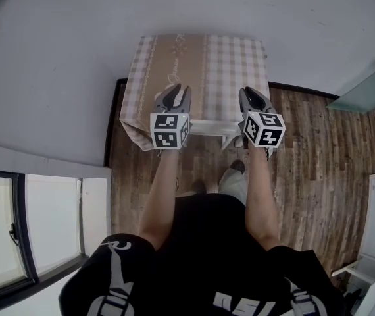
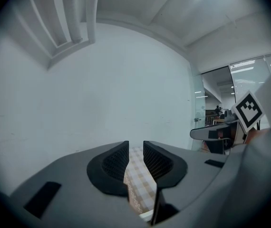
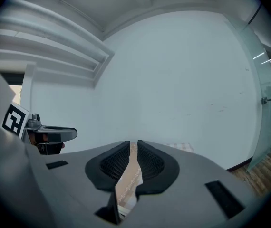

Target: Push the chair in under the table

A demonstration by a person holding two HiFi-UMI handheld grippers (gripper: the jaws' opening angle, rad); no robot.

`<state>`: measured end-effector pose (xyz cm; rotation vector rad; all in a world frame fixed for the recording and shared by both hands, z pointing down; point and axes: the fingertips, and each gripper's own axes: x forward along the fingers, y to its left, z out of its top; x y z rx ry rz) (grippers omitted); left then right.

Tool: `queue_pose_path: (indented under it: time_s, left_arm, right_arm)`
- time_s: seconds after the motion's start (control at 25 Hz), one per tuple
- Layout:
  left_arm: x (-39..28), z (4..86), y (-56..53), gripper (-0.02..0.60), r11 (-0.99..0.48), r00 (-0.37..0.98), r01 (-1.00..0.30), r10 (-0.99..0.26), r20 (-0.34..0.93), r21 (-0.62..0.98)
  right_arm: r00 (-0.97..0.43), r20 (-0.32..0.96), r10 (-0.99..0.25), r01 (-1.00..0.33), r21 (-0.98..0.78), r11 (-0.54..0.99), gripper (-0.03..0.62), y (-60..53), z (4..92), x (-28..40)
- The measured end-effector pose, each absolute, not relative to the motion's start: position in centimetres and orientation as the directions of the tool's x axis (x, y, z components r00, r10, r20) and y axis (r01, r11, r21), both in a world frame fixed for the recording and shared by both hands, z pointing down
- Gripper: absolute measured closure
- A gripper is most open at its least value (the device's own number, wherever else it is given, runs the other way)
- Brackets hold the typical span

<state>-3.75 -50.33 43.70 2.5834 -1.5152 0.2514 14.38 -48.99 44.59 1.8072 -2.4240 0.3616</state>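
Note:
A small table [image 1: 227, 71] under a beige checked cloth stands against the white wall. The white top rail of the chair [image 1: 208, 128] shows just before the table's near edge, between my two hands. My left gripper [image 1: 176, 91] and right gripper [image 1: 254, 93] reach level over that rail, above the near part of the cloth. Only a narrow slit separates each pair of jaws. Through it I see only the checked cloth [image 2: 136, 175] [image 3: 131, 167], nothing gripped. A sliver of the white chair rail [image 2: 147, 216] lies below the left jaws. The seat and legs are mostly hidden.
Dark wood floor [image 1: 319, 163] spreads to the right of the table. A window frame [image 1: 16, 229] stands at the lower left and a glass door [image 1: 372, 91] at the right. White furniture [image 1: 372, 268] sits at the lower right. The person's shoe [image 1: 237, 166] is behind the chair.

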Motion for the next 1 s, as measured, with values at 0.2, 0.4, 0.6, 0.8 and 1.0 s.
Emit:
queue_pose_path:
  time_s: [0.2,0.4,0.6,0.8,1.0]
  left_arm:
    - [-3.9,43.8,-50.4,0.489,-0.481,0.475,-0.876,-0.854,0.210,0.027]
    - [-4.1,43.6,-50.7,0.502,-0.475,0.469,-0.880,-0.858,0.209,0.021]
    - [-4.2,43.6,-50.8,0.511,-0.468,0.461,-0.883,-0.862,0.210,0.018]
    - [-4.3,43.8,-51.0,0.523,-0.465,0.458,-0.885,-0.863,0.216,0.017]
    - [-4.2,44.0,-51.3,0.532,-0.462,0.452,-0.887,-0.863,0.227,0.012]
  right_arm:
    - [-0.291,0.218,-0.931,-0.955,-0.132,0.267,0.551,-49.2,44.7,14.3]
    - [-0.293,0.224,-0.929,-0.954,-0.129,0.270,0.565,-49.5,44.7,14.1]
    - [-0.295,0.223,-0.929,-0.954,-0.127,0.272,0.574,-49.6,44.7,14.2]
    - [-0.299,0.229,-0.926,-0.953,-0.126,0.276,0.579,-49.8,44.9,14.1]
    - [-0.301,0.237,-0.924,-0.952,-0.125,0.278,0.579,-50.0,45.2,14.1]
